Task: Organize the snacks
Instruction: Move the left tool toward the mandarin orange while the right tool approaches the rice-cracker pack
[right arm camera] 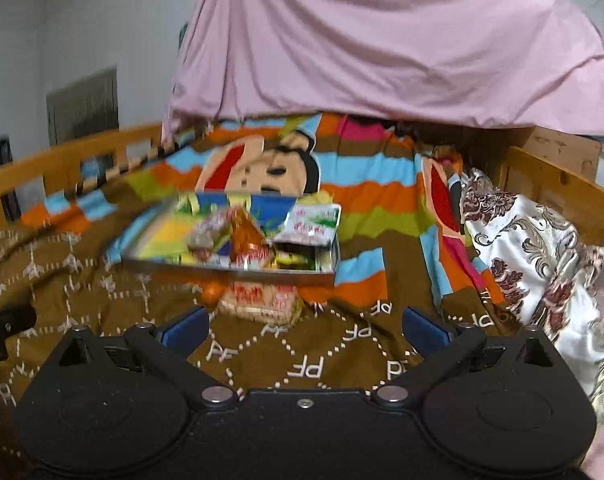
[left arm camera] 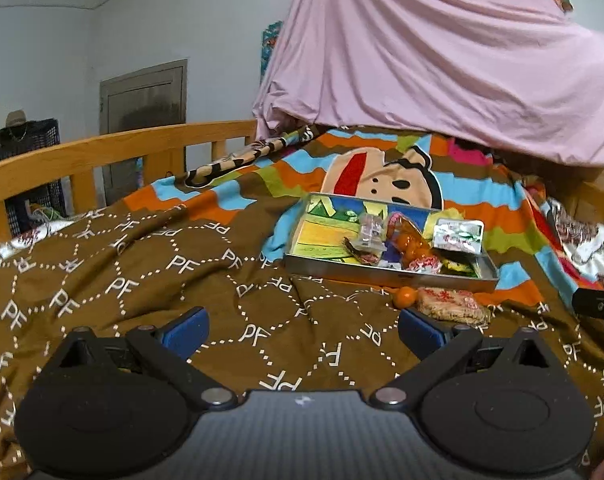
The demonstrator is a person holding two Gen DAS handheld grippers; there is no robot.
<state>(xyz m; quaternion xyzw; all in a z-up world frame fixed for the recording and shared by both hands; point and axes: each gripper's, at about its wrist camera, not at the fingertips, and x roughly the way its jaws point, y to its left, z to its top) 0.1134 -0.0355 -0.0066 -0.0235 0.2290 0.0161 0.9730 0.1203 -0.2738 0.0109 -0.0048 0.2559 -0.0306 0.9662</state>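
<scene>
The bedspread [left arm camera: 150, 280] is brown with white dotted lattice and "PF" letters, then orange, blue and green stripes. A pink sheet [left arm camera: 442, 60] hangs behind. The tray [left arm camera: 390, 276] is silver, its inside brightly painted.

A brown bedspread [left arm camera: 150, 280] printed with white "PF" letters covered the bed, its far part striped in bright colours around a cartoon face [left arm camera: 386, 178]. A wooden bed rail [left arm camera: 102, 148] ran along the left. A pink sheet [left arm camera: 442, 52] hung behind. A grey door [left arm camera: 144, 116] stood in the pale wall. A floral cloth [right arm camera: 534, 232] lay at the right.
</scene>
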